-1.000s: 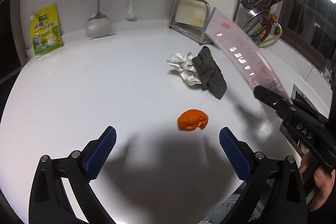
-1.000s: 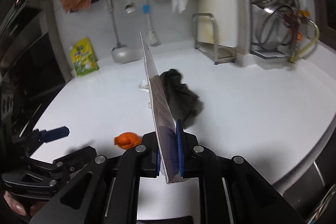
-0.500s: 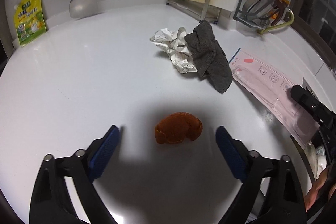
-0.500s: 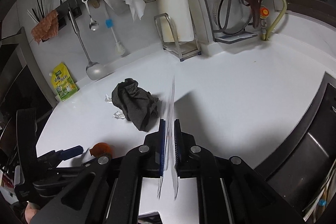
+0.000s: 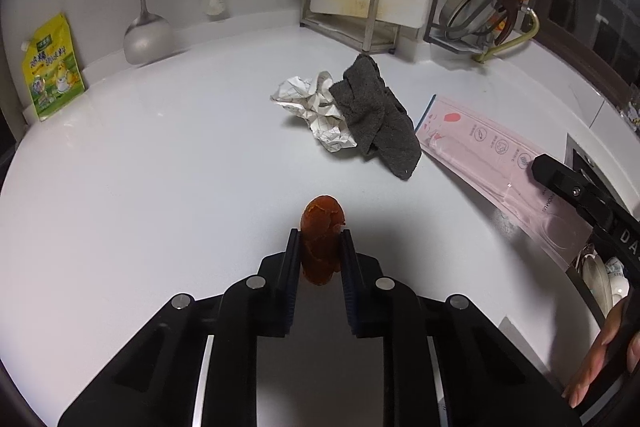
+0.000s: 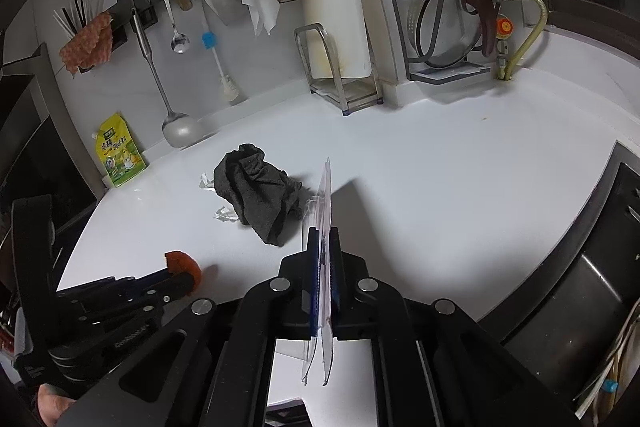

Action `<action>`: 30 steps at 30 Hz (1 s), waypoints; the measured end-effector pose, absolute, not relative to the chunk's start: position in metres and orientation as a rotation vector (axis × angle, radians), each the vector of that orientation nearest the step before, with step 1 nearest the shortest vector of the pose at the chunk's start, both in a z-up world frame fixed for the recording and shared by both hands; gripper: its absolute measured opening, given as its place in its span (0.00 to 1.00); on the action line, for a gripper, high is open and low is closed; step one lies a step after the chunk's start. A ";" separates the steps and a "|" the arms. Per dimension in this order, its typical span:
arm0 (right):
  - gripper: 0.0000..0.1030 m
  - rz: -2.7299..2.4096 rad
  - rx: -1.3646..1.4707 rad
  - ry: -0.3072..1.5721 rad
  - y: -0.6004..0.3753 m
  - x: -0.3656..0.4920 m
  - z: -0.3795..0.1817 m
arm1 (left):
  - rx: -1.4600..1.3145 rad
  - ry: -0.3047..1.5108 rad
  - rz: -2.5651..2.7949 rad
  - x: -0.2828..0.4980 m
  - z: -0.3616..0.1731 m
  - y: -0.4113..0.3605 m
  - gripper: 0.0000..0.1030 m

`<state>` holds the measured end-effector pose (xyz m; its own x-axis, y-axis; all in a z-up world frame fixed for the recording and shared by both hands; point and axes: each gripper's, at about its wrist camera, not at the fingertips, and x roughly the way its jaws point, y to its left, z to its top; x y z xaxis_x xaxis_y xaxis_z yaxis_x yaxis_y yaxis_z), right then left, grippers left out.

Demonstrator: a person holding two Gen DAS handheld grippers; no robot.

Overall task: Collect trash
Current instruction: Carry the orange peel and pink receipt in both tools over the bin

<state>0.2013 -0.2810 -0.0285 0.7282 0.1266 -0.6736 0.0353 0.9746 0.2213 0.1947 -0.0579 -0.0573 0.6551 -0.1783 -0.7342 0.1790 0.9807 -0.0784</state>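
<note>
1. Left gripper (image 5: 320, 247) closing on the orange peel (image 5: 322, 245), peel between the pads and pressed from both sides, low over the white counter (image 5: 160, 187)
2. Right gripper (image 6: 324, 259) fully closed on the pink bag (image 5: 492, 147), bag held edge-up and its far end near the counter
3. For a good grasp: finish the squeeze before any lift, keep the peel centred between the pads, then raise straight up and slowly, since the peel looks soft and can slip out
4. Still left as trash on the counter: crumpled paper (image 5: 316, 107), touching the grey cloth (image 5: 376, 119), well apart from the peel
5. Compared with one second ago: left jaws then wide open and the peel lying free ahead of them, now nearly together around it; peel turned from flat to standing; bag then raised high in the air, now lowered toward the counter beside the cloth
</note>
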 end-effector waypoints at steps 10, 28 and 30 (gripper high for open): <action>0.04 0.030 0.177 0.729 -0.263 0.163 -0.014 | 0.057 0.744 -0.206 0.139 -0.037 -0.055 0.19; 0.04 0.002 0.173 0.730 -0.220 0.038 -0.003 | 0.083 0.723 -0.253 0.032 -0.037 -0.057 0.19; 0.04 -0.001 0.174 0.732 -0.215 0.023 -0.004 | 0.090 0.718 -0.255 0.020 -0.038 -0.056 0.19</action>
<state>0.0233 -0.2145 -0.0037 0.7446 0.0600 -0.6648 0.0614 0.9856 0.1578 0.0202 -0.0559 -0.0379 0.7238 -0.1999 -0.6605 0.2617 0.9651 -0.0053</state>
